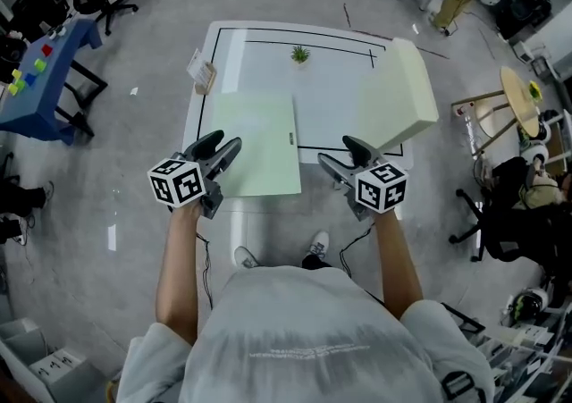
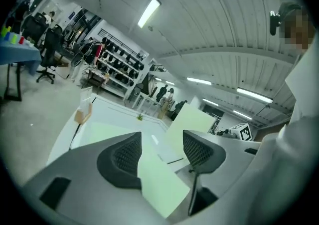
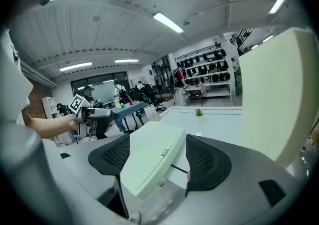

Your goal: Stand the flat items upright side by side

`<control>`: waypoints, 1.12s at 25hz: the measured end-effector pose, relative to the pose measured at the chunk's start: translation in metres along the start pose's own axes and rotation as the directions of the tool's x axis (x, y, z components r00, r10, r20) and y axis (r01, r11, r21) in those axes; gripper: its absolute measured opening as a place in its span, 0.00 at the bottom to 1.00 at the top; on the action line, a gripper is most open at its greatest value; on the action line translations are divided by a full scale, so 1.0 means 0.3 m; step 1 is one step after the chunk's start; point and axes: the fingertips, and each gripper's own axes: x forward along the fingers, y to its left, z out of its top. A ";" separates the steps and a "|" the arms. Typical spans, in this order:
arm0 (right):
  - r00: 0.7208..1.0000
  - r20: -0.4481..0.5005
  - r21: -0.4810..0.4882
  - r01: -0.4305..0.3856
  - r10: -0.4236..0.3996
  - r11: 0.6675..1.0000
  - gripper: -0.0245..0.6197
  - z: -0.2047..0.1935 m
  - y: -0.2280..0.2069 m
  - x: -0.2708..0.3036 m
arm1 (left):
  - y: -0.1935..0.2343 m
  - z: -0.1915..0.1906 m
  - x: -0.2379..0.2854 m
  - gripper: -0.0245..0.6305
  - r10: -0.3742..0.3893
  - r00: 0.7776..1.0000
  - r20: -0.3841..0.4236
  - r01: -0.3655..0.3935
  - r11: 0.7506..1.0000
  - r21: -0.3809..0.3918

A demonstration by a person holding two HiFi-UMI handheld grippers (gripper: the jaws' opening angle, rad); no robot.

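On the table (image 1: 268, 57), flat box (image 1: 255, 144) lengthwise front-to-back, upright box (image 1: 399, 93) at right; left gripper (image 1: 228, 140), right gripper (image 1: 335, 149) jaws apart, empty.

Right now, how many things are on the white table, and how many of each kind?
Boxes: 2 (one flat, one upright)
Plant: 1
Card: 1
Total: 4

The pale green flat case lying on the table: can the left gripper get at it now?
Probably yes: the left gripper, jaws open, hovers at the near left edge of the pale green flat case, nothing in the way.
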 end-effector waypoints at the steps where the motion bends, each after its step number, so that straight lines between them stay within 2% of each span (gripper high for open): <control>1: 1.000 -0.017 0.019 -0.018 0.018 1.000 0.59 -0.013 0.021 0.029 | 0.048 -0.030 -0.029 0.47 0.017 0.999 -0.028 -0.018 1.000 -0.014; 5: 0.993 -0.081 0.120 -0.078 0.088 0.990 0.60 -0.091 0.086 0.146 | 0.209 -0.155 -0.122 0.52 0.048 0.990 -0.133 -0.058 0.996 -0.073; 8: 0.981 -0.159 0.193 -0.078 0.109 0.978 0.61 -0.181 0.108 0.238 | 0.319 -0.272 -0.157 0.53 0.035 0.978 -0.207 -0.068 0.986 -0.155; 11: 0.964 -0.250 0.216 -0.037 0.092 0.976 0.62 -0.282 0.120 0.323 | 0.392 -0.381 -0.167 0.54 -0.048 0.970 -0.239 -0.019 0.962 -0.273; 14: 0.950 -0.299 0.230 -0.022 0.093 0.973 0.64 -0.348 0.132 0.382 | 0.410 -0.448 -0.161 0.57 -0.143 0.960 -0.241 0.057 0.942 -0.330; 19: 0.926 -0.368 0.221 0.007 0.077 0.975 0.65 -0.421 0.109 0.447 | 0.391 -0.519 -0.109 0.57 -0.298 0.924 -0.240 0.163 0.875 -0.455; 22: 0.918 -0.376 0.266 -0.024 0.127 0.964 0.65 -0.446 0.105 0.481 | 0.383 -0.528 -0.079 0.58 -0.354 0.907 -0.228 0.205 0.844 -0.495; 24: 0.917 -0.364 0.315 -0.045 0.165 0.948 0.65 -0.456 0.107 0.494 | 0.376 -0.531 -0.065 0.57 -0.380 0.898 -0.224 0.227 0.833 -0.504; 28: 0.910 -0.377 0.320 -0.047 0.173 0.946 0.66 -0.466 0.107 0.506 | 0.379 -0.544 -0.049 0.57 -0.381 0.886 -0.265 0.218 0.845 -0.488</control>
